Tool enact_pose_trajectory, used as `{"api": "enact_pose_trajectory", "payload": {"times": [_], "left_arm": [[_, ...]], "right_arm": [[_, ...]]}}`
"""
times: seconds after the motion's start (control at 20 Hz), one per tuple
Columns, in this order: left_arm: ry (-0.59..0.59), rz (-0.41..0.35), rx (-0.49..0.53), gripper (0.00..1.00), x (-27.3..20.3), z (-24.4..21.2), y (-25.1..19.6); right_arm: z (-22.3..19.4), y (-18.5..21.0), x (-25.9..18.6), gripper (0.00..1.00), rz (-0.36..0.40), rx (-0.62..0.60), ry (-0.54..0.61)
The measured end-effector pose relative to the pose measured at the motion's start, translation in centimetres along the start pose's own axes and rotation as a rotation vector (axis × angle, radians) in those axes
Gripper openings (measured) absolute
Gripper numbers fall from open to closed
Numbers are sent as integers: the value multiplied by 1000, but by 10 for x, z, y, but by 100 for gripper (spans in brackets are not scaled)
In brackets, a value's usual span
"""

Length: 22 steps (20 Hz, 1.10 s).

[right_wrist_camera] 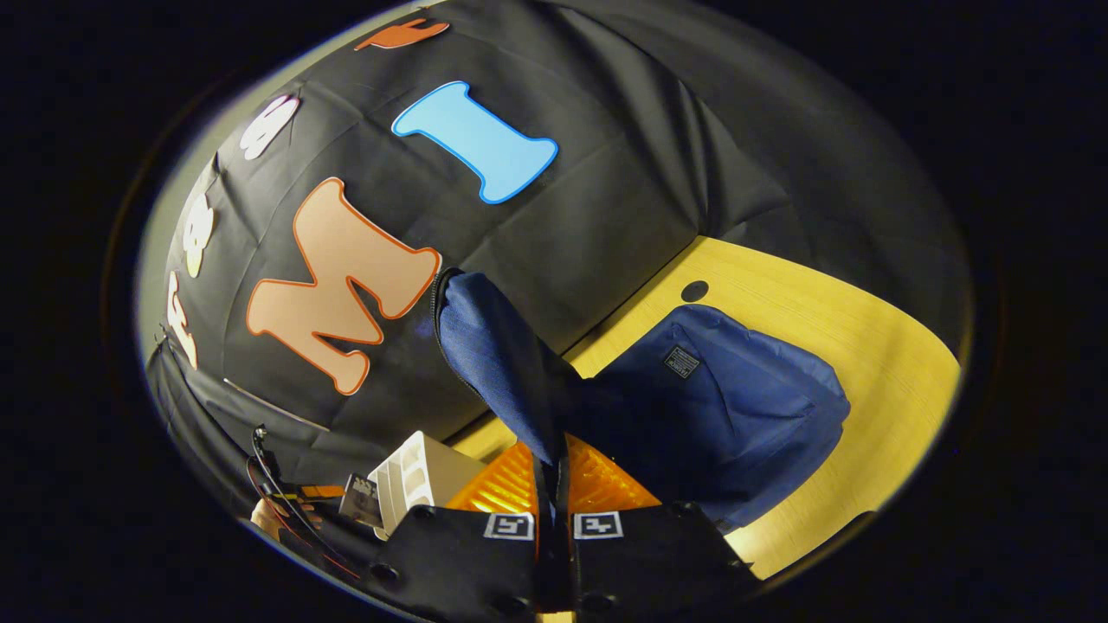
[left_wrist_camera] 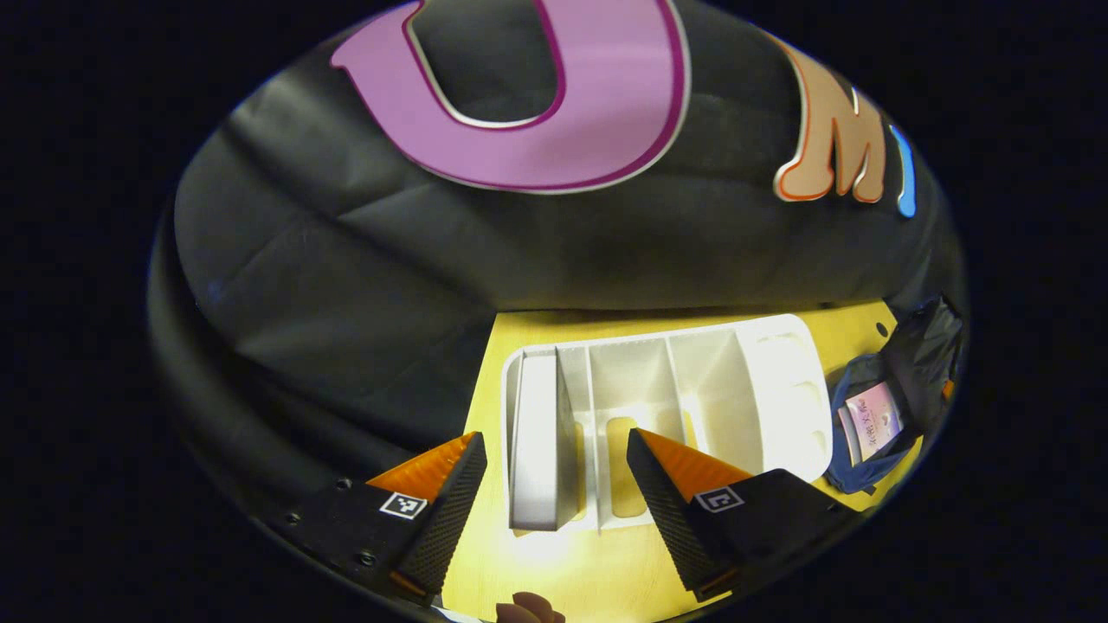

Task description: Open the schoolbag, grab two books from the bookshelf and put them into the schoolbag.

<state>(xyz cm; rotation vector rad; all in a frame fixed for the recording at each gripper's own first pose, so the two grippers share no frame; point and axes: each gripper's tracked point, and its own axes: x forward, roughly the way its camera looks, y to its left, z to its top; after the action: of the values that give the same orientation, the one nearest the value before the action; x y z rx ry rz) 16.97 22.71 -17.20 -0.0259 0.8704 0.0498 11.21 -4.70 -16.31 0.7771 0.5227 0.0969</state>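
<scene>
Left claw [left_wrist_camera: 554, 472] spread wide, nothing between its fingers [left_wrist_camera: 450, 510], hanging above the yellow wooden worktop [left_wrist_camera: 563, 571] and facing the white plastic bookshelf with upright dividers [left_wrist_camera: 779, 389]. Bookshelf lying flat-looking from this angle, back edge near the black cloth wall. One pale grey book [left_wrist_camera: 537, 441] standing in the leftmost compartment, just beside the left wall of the shelf; other compartments showing only white dividers and slots. Right finger tip overlapping the front of a middle compartment in the picture, contact not discernible. Off to the right of the bookshelf, the dark blue fabric schoolbag [left_wrist_camera: 874, 459] lying open, a book with a pink cover [left_wrist_camera: 874, 415] visible inside its mouth, the dark flap raised behind it. A bit of a hand [left_wrist_camera: 530, 610] at the bottom edge.

Right claw [right_wrist_camera: 552, 484] clenched on the blue flap of the schoolbag [right_wrist_camera: 493, 346], both fingers [right_wrist_camera: 506, 489] pressed tight against the fabric edge, the flap pulled upward and standing tall toward the cloth wall. Main body of the schoolbag [right_wrist_camera: 736, 407] resting on the yellow worktop [right_wrist_camera: 866, 346], a small dark label patch on its front. White bookshelf [right_wrist_camera: 415, 476] seen lower left, near the wall, with the left claw [right_wrist_camera: 359, 497] and the hand holding it [right_wrist_camera: 264, 517] just beside it, too small to judge further.
</scene>
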Motion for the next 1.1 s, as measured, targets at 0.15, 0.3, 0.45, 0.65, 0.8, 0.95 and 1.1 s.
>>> {"api": "enact_pose_trajectory", "payload": {"times": [0.15, 0.3, 0.45, 0.65, 0.8, 0.95, 1.1], "left_arm": [[43, 11, -12, 95, 20, -6, 9], [85, 24, -1, 95, 37, -13, 14], [127, 28, -8, 94, 52, -23, 20], [178, -47, -20, 89, 63, -31, 13], [231, -93, -33, 66, 65, -42, -1], [282, -68, -32, 37, 58, -50, 2], [280, -64, -30, 36, 54, -48, 6]], "right_arm": [[0, 0, 0, 3, -2, 3, 1], [1, 0, 0, 3, -7, -3, 0], [0, 0, 0, 3, -12, -12, 0], [1, -1, -1, 3, -15, -12, 0], [0, -1, 0, 3, -15, -15, 1], [0, 0, 0, 3, -14, -16, 1], [0, -1, 0, 3, -13, -15, 2]]}}
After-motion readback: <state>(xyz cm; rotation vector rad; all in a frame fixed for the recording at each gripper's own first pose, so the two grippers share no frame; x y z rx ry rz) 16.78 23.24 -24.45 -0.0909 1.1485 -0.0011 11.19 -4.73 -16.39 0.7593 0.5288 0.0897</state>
